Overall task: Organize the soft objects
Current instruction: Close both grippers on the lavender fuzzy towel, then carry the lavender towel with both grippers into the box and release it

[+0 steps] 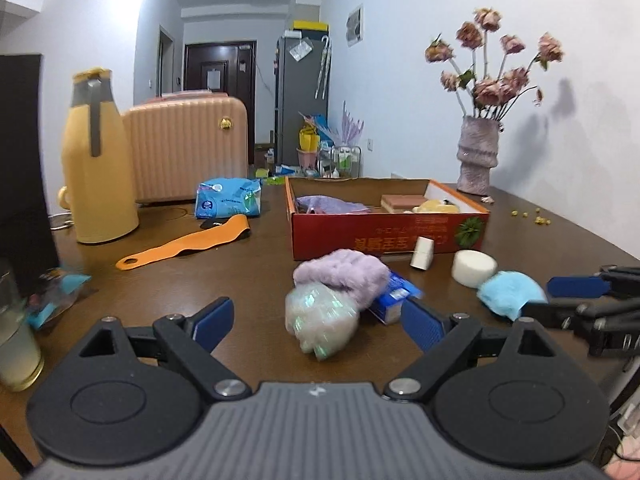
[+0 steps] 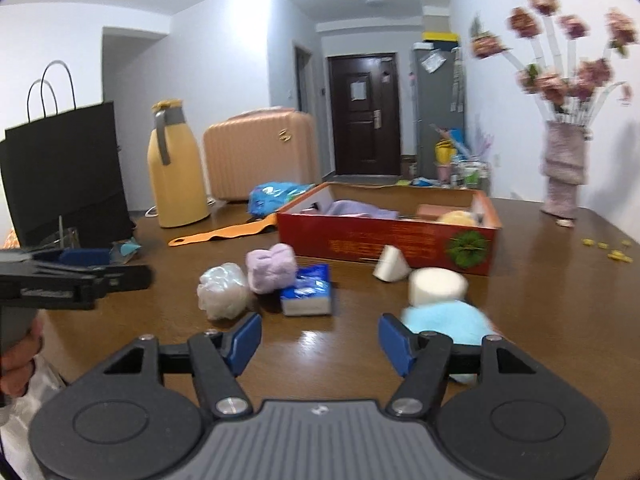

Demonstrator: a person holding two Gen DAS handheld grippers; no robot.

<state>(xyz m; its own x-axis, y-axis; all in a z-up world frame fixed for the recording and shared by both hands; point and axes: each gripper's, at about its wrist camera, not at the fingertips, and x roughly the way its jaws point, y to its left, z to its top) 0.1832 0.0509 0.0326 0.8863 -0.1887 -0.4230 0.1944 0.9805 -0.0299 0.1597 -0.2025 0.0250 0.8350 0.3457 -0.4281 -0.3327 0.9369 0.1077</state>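
Note:
On the brown table (image 1: 248, 280) lies an iridescent mesh pouf (image 1: 320, 322), in front of and between the fingers of my open left gripper (image 1: 318, 322); the pads do not touch it. Behind it sit a purple fluffy cloth (image 1: 342, 276), a blue tissue pack (image 1: 394, 296), a white round sponge (image 1: 474, 268) and a small white wedge (image 1: 422, 254). A light blue fluffy puff (image 2: 444, 320) lies just right of my open right gripper (image 2: 320, 344), which has only bare table between its fingers. The red cardboard box (image 1: 384, 236) behind holds a purple cloth, a brown block and a yellow soft thing.
A yellow thermos jug (image 1: 96, 168), pink suitcase (image 1: 188, 148), blue wipes pack (image 1: 228, 198) and orange strap (image 1: 188, 242) are at back left. A vase of dried flowers (image 1: 478, 156) stands at back right. A black paper bag (image 2: 64, 168) and a glass (image 1: 16, 344) are on the left.

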